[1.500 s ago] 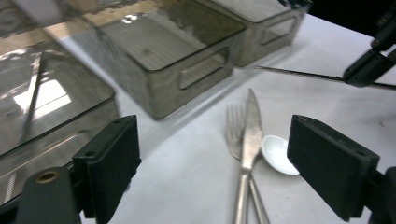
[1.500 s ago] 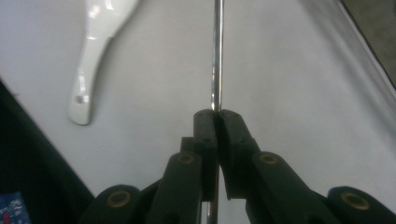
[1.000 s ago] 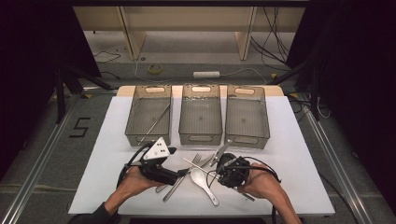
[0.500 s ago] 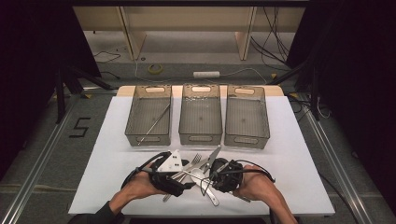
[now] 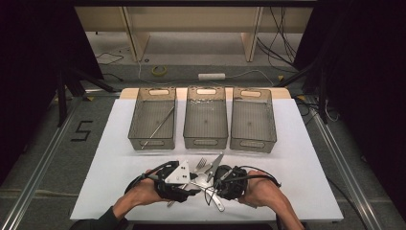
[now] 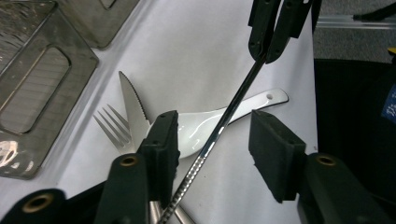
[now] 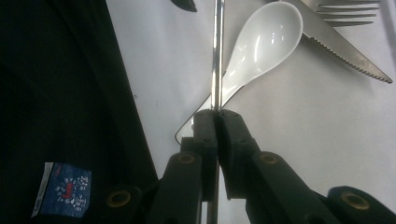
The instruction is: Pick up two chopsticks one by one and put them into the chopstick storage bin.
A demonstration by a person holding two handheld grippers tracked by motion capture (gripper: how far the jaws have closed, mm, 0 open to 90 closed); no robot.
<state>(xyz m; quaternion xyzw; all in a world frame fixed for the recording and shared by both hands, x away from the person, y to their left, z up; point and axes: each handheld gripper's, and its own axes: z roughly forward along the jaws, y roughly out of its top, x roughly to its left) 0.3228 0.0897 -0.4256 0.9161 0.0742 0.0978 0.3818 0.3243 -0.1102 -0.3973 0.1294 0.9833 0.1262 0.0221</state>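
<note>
A thin metal chopstick (image 6: pixel 229 116) with a ridged end is lifted at a slant over the cutlery pile. My right gripper (image 7: pixel 217 116) is shut on it; the same gripper (image 6: pixel 271 32) shows at the top of the left gripper view. My left gripper (image 6: pixel 217 135) has the chopstick between its pads, close to the left pad (image 6: pixel 161 140). Its jaws have just been closing, and a gap remains on the other side. Under the chopstick lie a white spoon (image 7: pixel 266 42), a serrated knife (image 6: pixel 133 109) and a fork (image 6: pixel 112 128). In the high view the left gripper (image 5: pixel 191 184) and right gripper (image 5: pixel 215 184) meet tip to tip.
Three grey mesh bins stand in a row at the back of the white mat (image 5: pixel 297 158): left bin (image 5: pixel 152 142), middle bin (image 5: pixel 206 141), right bin (image 5: pixel 253 144). A second metal chopstick (image 5: pixel 160 125) lies in the left bin. Dark floor and cables surround the table.
My left gripper has moved right, up to the right gripper, and its jaws have narrowed around the chopstick. The right hand has barely moved and keeps its hold.
</note>
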